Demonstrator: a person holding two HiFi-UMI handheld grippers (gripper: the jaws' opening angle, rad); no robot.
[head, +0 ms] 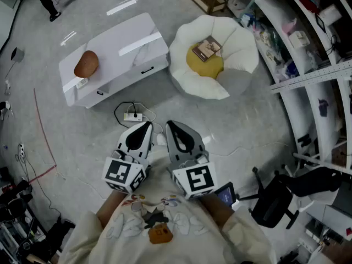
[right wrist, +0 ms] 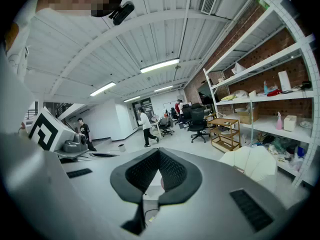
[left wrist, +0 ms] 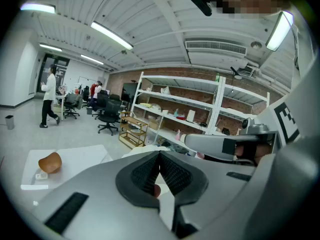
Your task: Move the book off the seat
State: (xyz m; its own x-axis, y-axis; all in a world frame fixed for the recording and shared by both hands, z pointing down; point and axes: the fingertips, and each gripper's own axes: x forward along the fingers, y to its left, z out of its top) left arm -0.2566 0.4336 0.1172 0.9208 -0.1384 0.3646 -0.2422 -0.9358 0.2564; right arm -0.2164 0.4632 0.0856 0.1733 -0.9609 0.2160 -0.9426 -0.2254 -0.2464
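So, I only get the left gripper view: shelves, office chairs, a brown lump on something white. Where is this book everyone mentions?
Observer: The head view shows the book lying on the yellow cushion at the centre of a white flower-shaped seat, ahead of the person.
Operator: Are the tongs near it?
Observer: No. The left tongs and right tongs are side by side close to the person's chest, well short of the seat.
Operator: Is the right one holding anything?
Observer: No; the right gripper view shows its pads shut together, empty.
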